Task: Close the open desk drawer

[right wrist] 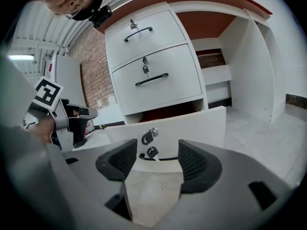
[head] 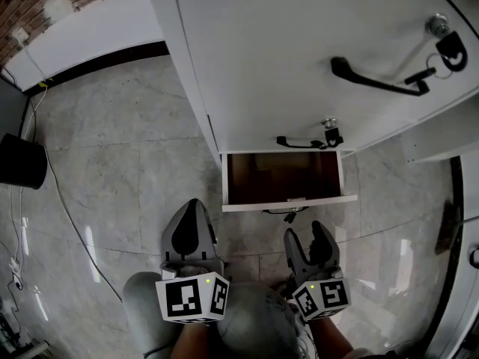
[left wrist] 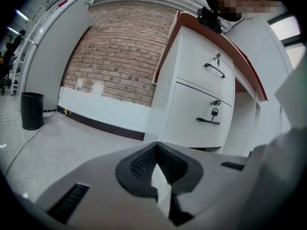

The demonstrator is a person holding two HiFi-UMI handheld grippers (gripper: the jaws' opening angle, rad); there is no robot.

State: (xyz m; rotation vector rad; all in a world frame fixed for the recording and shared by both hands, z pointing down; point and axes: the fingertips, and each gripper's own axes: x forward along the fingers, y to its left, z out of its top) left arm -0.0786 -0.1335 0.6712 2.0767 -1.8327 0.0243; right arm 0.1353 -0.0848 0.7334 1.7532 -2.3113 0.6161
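**Desk:** Where do we stand with the bottom drawer (head: 283,176)?

**Field:** It is pulled out of the white desk (head: 284,58) over the marble floor (head: 112,170), its dark inside showing in the head view; we judge the closing not yet begun, since neither tool touches anything.

**Desk:** And the tools?

**Field:** Our right gripper (right wrist: 152,169) has its jaws wide apart and empty; through the gap we see the drawer front (right wrist: 192,128), its lock and key (right wrist: 148,138), and the black handle (right wrist: 163,158) below them; our left gripper (left wrist: 156,152) has its pads pressed together on nothing, and looks past the desk's side towards the brick wall (left wrist: 120,56).

**Desk:** So which step is this?

**Field:** The approach, we'd say; the right gripper is lined up on the front, near it but apart from it; the left hangs beside, off the drawer's corner.

**Desk:** What does the next move call for?

**Field:** A level push on the front panel, we think; no grasp is needed, so the jaws may press flat either side of the handle; we would keep off the dangling key and push square, so that the drawer does not bind; the two drawers above (right wrist: 158,80) sit flush and want nothing from us.
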